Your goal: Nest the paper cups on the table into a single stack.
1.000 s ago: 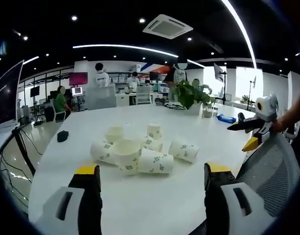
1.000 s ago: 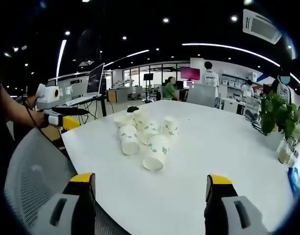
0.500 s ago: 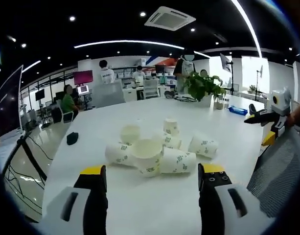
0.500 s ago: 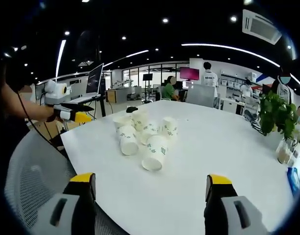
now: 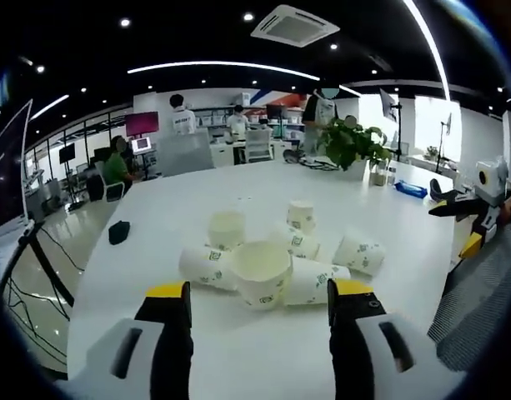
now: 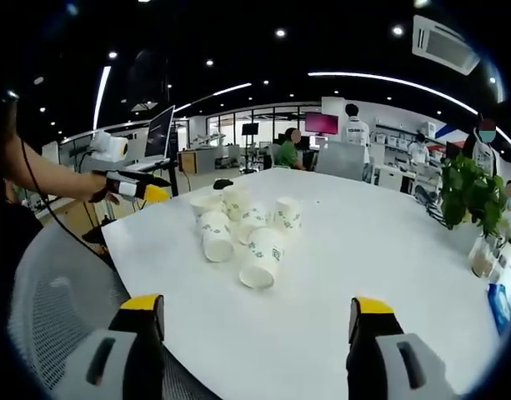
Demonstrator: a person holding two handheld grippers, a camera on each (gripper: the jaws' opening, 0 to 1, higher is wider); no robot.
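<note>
Several white paper cups with green print lie in a loose cluster on the white table (image 5: pixel 155 208). One lies with its open mouth (image 5: pixel 259 272) toward me, others lie on their sides (image 5: pixel 359 252), and two stand upright (image 5: pixel 227 229). My left gripper (image 5: pixel 259 292) is open, its jaws wide apart just short of the cluster. In the right gripper view the same cups (image 6: pixel 238 229) sit mid-table, well ahead of my open right gripper (image 6: pixel 255 304). The left gripper (image 6: pixel 134 187) enters at the left, held by a hand. The right gripper (image 5: pixel 468 217) hangs past the table's right edge.
A grey mesh chair (image 6: pixel 55 308) stands at the table's near edge. A small black object (image 5: pixel 117 232) lies on the table's left side, and a potted plant (image 5: pixel 351 146) and small items stand at the far right. People sit and stand at desks behind.
My left gripper has moved in toward the cups, which now look larger and sit right ahead of its jaws. The right gripper has hardly moved.
</note>
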